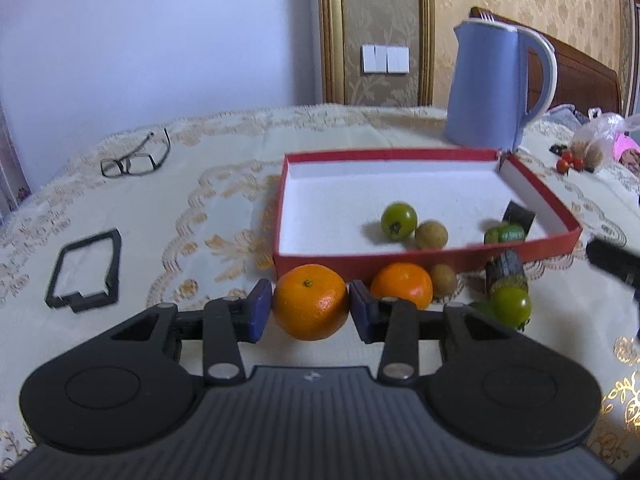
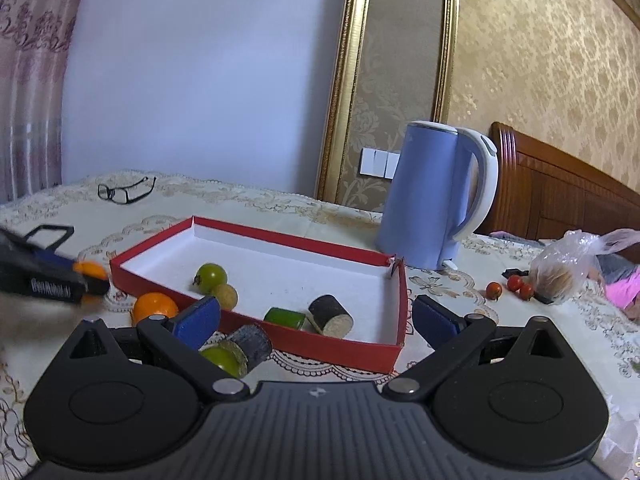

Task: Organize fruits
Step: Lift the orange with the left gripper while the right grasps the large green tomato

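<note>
Just near the red box [image 1: 520,246], the left gripper [image 1: 310,308] pinches a mandarin [image 1: 310,302] across its widest part (soft, light, easily bruised); the right gripper [image 2: 316,320] stands spread, empty.

No text can be read. The left gripper [image 2: 86,276], seen from the right wrist, carries a pale printed strip along its side, too blurred to make out. Each gripper body bears a small pale emblem without letters.
</note>
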{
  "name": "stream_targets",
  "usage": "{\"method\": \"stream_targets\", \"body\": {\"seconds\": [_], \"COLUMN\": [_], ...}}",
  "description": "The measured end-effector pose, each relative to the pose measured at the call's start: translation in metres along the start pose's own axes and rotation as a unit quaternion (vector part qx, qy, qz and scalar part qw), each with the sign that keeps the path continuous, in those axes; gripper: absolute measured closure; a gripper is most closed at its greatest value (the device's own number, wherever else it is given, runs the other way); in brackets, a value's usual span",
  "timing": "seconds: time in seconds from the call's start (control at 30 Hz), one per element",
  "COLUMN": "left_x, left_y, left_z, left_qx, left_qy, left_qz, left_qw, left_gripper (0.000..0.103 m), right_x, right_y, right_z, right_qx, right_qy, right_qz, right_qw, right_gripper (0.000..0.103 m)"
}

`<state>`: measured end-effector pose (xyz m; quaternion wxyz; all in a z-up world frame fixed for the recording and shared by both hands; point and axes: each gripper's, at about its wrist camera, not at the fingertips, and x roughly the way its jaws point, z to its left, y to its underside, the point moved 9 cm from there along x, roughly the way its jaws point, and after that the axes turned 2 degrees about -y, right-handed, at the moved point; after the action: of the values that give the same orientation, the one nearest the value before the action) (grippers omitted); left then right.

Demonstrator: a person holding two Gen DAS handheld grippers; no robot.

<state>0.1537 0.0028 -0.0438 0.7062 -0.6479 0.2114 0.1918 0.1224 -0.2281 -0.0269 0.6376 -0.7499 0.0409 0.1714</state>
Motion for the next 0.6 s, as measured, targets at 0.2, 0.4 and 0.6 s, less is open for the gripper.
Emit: {"method": "stream_targets", "body": {"seconds": [0.2,0.4,0.6], "left_x": [-0.009,-0.010,-0.011], "left_y": [-0.017,-0.024,-0.022], "left_z": [0.001,-0.001,-0.004], "left_qx": [0.003,0.004,0.010], "left_qy": [-0.007,-0.011,-0.008], "left_qz": [-0.021,-0.028,-0.030], "left_qw": [0.9998,0.9995,0.9995], "left_gripper": [0.064,0.064,0.064], "right_x": [0.000,0.001,0.009], "right_y": [0.012,0.021,0.029], "right_z": [0.016,0.046,0.049], "right_qx": [0.010,-0.018,-0.029], "right_qy": [-0.048,-0.081,-0.068], "right_qz": [0.012,0.029,0.051], "right_qw": [0.999,0.996,0.996], "right_gripper": [0.000,0.004,0.037]}}
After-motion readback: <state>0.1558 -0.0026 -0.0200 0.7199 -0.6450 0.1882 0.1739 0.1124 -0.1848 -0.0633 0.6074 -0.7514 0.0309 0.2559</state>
